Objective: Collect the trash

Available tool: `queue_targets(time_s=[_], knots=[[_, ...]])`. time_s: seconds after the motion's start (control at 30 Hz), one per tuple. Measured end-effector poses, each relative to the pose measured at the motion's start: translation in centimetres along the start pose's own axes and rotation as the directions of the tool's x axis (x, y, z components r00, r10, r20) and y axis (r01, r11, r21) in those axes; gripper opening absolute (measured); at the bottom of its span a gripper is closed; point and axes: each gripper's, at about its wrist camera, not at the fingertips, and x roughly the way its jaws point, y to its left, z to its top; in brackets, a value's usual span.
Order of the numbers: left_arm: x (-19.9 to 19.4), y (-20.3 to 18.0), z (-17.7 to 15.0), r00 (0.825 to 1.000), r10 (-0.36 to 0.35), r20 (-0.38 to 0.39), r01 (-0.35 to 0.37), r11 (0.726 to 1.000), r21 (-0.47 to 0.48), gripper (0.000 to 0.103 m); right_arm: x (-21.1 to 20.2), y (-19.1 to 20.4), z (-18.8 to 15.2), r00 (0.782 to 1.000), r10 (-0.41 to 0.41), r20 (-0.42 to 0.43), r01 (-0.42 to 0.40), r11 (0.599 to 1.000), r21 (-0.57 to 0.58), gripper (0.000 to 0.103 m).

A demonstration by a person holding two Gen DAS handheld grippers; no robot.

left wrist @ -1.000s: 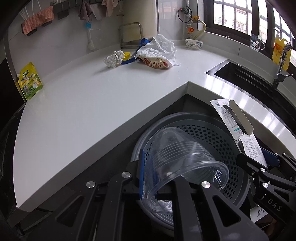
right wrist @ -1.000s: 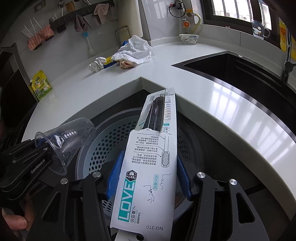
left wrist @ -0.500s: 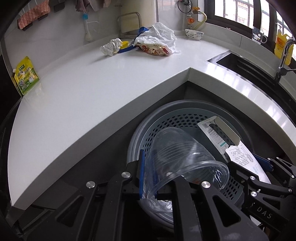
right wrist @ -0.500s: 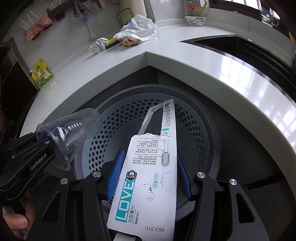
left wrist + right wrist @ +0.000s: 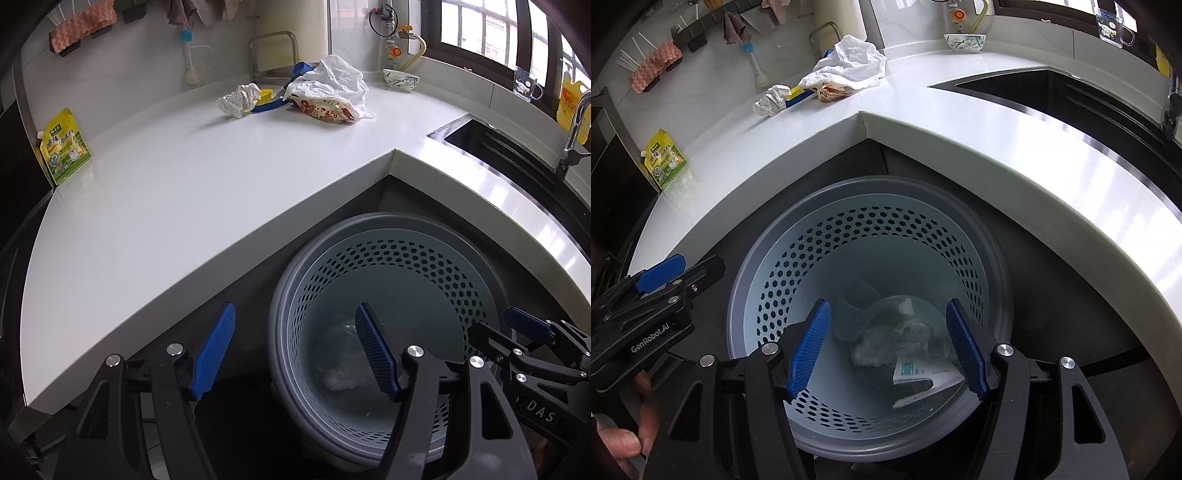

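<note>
Countertop [image 5: 192, 206]: white, L-shaped, its inner corner above the bin.
Bin [image 5: 871, 192]: grey perforated basket on the floor in that corner; clear plastic cup [image 5: 857, 306], toothbrush package [image 5: 923, 373] and crumpled wrap lie at its bottom.
Remaining trash: white plastic bag [image 5: 332, 81], snack packet [image 5: 325, 110] and crumpled paper [image 5: 238, 100] near the back edge.
Left gripper [image 5: 295, 350]: jaws just opened, released, nothing between.
Right gripper [image 5: 888, 349]: jaws just opened wider, released over the bin.
</note>
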Motion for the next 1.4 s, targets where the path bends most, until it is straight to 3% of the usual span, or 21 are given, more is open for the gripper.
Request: queue_targets(time_s=[1.0, 1.4], knots=[[-1.2, 0.0, 0.1, 1.000, -0.011, 0.025, 0.011, 1.000, -0.004, 0.070, -1.2, -0.7, -0.1, 1.000, -0.005, 0.024, 0.004, 1.000, 0.026, 0.064], [-1.6, 0.7, 0.2, 1.000, -0.009, 0.029, 0.009, 1.000, -0.019, 0.077, -1.5, -0.5, 0.2, 0.999, 0.002, 0.034, -0.003, 1.000, 0.021, 0.066]])
